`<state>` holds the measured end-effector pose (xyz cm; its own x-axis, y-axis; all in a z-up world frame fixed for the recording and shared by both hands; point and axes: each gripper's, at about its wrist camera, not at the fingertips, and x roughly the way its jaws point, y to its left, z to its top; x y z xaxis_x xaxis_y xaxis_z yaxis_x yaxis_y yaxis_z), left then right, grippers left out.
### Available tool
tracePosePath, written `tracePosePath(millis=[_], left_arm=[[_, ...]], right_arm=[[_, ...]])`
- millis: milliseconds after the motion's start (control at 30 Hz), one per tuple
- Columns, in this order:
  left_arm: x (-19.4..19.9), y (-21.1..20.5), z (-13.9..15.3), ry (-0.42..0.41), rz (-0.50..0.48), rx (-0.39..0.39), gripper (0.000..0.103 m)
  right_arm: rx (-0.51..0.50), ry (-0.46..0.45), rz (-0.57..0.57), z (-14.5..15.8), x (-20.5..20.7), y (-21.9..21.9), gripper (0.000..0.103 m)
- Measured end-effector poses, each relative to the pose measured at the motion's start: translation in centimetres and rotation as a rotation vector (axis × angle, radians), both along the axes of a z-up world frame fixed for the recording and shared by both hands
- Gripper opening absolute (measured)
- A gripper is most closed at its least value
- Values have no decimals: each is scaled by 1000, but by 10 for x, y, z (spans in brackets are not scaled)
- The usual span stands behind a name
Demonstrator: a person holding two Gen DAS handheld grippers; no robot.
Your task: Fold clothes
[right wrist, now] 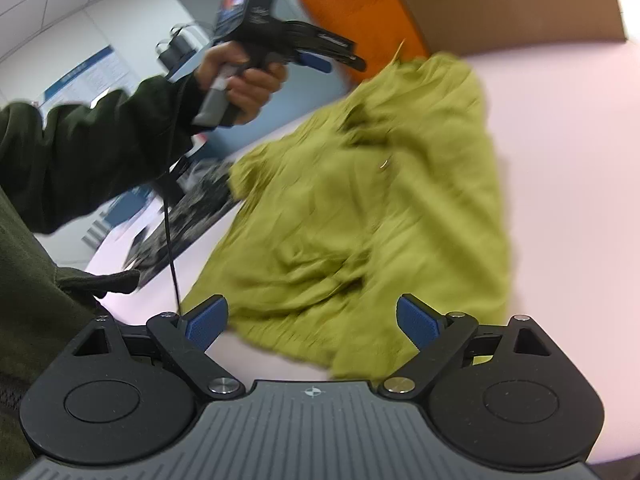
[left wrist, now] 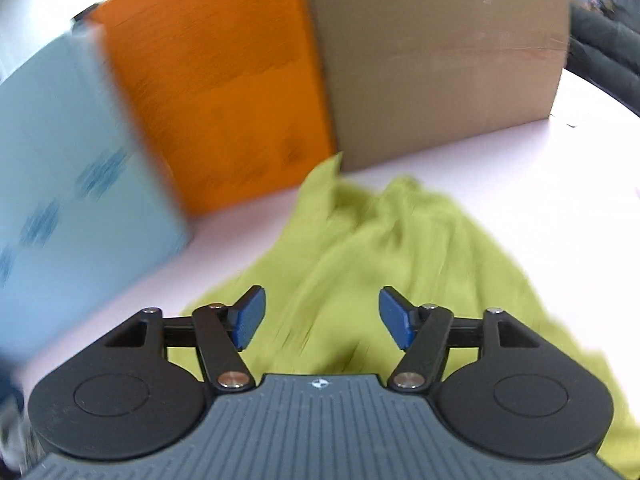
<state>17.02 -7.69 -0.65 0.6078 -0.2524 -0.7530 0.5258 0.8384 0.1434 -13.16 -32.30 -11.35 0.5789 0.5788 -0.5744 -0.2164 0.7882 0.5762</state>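
A crumpled yellow-green garment (left wrist: 384, 248) lies spread on the pale pink table (left wrist: 540, 168). My left gripper (left wrist: 322, 316) hovers over its near part, blue pads wide apart with nothing between them. The right wrist view shows the same garment (right wrist: 380, 208) rumpled, one end bunched up toward the boxes. My right gripper (right wrist: 312, 320) stands open above the garment's near edge, holding nothing. In that view a hand in a dark green sleeve holds the left gripper (right wrist: 344, 54) in the air, above and left of the garment's far end.
A light blue box (left wrist: 68, 184), an orange box (left wrist: 216, 92) and a brown cardboard box (left wrist: 440, 56) line the table's far side. A dark patterned cloth (right wrist: 192, 216) lies at the table's left edge. A black cable (right wrist: 172, 248) hangs from the left gripper.
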Motion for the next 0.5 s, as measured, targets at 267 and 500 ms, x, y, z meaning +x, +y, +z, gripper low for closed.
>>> tracePosePath(millis=[267, 500], left_arm=[[-86, 162, -1, 118, 282, -120, 63], [-112, 257, -9, 152, 530, -236, 65]], right_arm=[[-36, -2, 168, 31, 28, 9, 94], [-111, -101, 350, 68, 82, 66, 95]])
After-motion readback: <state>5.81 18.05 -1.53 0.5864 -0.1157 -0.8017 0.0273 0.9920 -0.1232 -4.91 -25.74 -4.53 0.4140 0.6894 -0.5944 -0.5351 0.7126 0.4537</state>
